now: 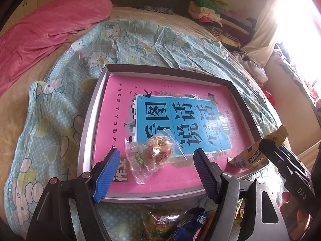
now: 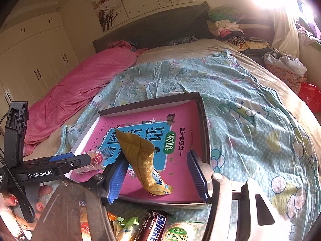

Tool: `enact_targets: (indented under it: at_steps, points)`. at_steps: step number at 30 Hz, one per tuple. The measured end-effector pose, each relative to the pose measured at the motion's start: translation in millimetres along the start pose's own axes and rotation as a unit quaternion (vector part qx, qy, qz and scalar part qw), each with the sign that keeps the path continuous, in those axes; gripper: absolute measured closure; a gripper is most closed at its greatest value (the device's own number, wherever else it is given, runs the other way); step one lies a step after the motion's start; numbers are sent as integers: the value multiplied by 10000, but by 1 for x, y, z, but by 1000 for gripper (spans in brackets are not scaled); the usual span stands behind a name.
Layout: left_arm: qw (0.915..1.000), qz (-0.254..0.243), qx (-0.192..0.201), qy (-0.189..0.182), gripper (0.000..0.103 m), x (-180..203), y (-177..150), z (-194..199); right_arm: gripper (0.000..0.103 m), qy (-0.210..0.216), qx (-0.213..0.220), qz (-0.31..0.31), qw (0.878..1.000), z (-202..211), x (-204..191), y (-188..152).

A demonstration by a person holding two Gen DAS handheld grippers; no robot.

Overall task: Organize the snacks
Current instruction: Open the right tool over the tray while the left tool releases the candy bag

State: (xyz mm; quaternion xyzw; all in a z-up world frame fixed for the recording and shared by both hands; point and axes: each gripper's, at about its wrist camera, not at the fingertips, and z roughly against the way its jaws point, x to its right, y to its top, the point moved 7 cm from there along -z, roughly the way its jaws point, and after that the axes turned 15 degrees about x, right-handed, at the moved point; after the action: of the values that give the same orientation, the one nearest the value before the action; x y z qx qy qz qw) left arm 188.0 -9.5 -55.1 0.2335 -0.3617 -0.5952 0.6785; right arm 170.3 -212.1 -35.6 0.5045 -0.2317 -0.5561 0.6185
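- Bed (image 2: 250, 120) with a patterned blue quilt (image 1: 60, 104) carries everything; a shallow tray (image 1: 88, 132) with low grey walls sits on the quilt, floor covered by a pink book (image 1: 112, 104).
- Step in hand, as I read it: dropping snacks into the tray. Both are at the release stage.
- Left gripper (image 1: 154, 172): jaws stand wide, pads clear of the clear-wrapped pastry (image 1: 152, 152), which lies on the book near the tray's near wall.
- Right gripper (image 2: 158, 178): jaws parted; the yellow packet (image 2: 140, 156) stands on end between them, leaning toward the left pad. Contact there cannot be told; the right pad is well apart from it. Likely just let go, may topple.
- Loose heap of snacks (image 2: 152, 227) waits on the quilt just below the near wall, a Snickers bar (image 2: 155, 224) among them.
- Next move probably calls for backing both grippers over the near wall, then reaching down to the heap.
- Room: tray's far half is bare; the near wall is the edge to clear. The two grippers sit near each other, so they should withdraw apart.
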Motion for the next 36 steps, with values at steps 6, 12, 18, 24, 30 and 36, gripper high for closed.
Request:
enact_targets:
  at_steps: [6,12,18,24,30,36]
  points:
    - [9998,147,102,-37,25,-4,7,5,42,-33,48,40,10000,2,1,2]
    - [9995,190,250,-100,25,-3,16,14,38,-64,219,111,9997,7,0,9]
    - [9990,194,369,-167,25,1,24,23,35,-78,303,155,9994,11,1,13]
    - [9983,217,499,-198,25,1,34,33,35,-120,431,161,9989,16,1,19]
    - [9975,311,590,-245,25,-3,43,40,33,-155,516,130,9985,22,5,22]
    - [9979,241,559,-207,25,-5,38,45,32,-158,574,89,9982,29,9,25]
